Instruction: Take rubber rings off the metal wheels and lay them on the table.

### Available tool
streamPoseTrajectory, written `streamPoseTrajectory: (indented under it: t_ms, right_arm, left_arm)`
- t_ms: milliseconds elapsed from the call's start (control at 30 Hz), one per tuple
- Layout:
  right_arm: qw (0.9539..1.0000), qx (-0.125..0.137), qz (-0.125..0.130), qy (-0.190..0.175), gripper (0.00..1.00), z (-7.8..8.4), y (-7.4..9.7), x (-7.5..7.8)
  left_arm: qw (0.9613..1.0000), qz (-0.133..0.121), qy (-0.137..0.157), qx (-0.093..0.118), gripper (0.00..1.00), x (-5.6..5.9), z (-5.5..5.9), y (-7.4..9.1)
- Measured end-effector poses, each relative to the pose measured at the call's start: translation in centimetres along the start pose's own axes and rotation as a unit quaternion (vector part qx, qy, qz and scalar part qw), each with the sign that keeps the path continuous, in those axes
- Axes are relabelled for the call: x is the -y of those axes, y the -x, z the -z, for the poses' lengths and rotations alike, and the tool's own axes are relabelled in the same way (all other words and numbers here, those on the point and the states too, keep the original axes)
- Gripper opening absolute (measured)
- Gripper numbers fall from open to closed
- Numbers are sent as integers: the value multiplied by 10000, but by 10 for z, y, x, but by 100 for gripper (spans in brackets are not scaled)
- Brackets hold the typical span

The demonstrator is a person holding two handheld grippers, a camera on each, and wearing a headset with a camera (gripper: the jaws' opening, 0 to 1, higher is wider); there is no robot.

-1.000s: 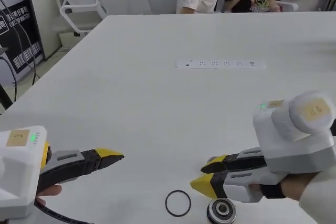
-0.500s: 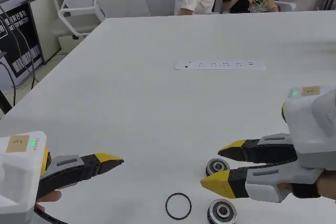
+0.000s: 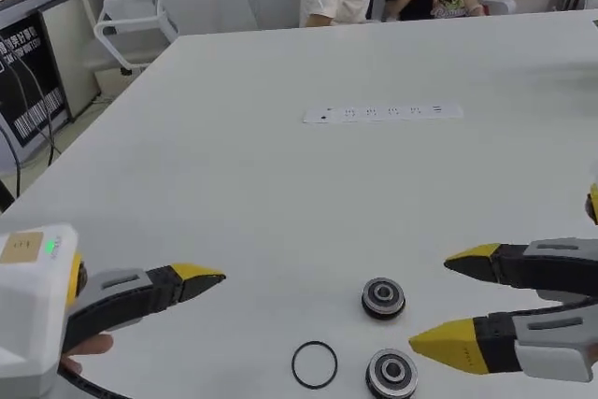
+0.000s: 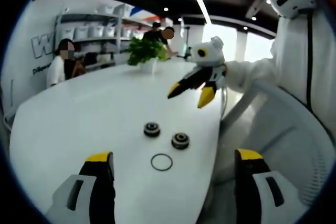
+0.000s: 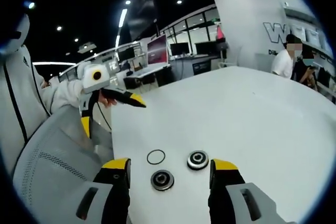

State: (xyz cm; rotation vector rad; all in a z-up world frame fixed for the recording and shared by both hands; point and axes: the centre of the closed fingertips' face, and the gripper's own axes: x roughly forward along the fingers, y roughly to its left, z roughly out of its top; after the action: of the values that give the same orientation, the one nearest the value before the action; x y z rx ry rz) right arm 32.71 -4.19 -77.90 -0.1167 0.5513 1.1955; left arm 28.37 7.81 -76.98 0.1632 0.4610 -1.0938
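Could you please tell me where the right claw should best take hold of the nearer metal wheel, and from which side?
I would grip the nearer wheel across its outer rim, jaws on opposite sides. It lies flat, hub up, so the round edge is the likeliest hold. Come from its right, where the open right claw is; the loose rubber ring lies on its left.

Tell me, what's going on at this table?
A person holds a two-jaw tool in each hand over a white table. The left tool and the right tool are both open and hold nothing. On the table lie a far wheel, a near wheel and one loose ring beside the near wheel. The right tool hovers to the right of the wheels, touching neither.
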Motion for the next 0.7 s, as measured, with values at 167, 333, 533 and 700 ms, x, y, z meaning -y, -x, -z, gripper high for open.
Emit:
streamPoseTrajectory:
  t_ms: [167,333,533,700]
  right_arm:
    - [10000,-45,13,-47,56,9,3,2]
    - [10000,-51,-42,-67,53,15,3,-1]
    - [9999,-97,-105,-45,50,25,0,-4]
    - [9997,-162,-170,-5,48,35,-6,-7]
  left_arm:
    - [9999,34,-163,-16,97,5,-9,-1]
    - [9994,80,-321,86,97,10,-25,-5]
    - [9977,187,-628,180,94,16,-49,-13]
    - [9954,298,-873,247,91,18,-61,-24]
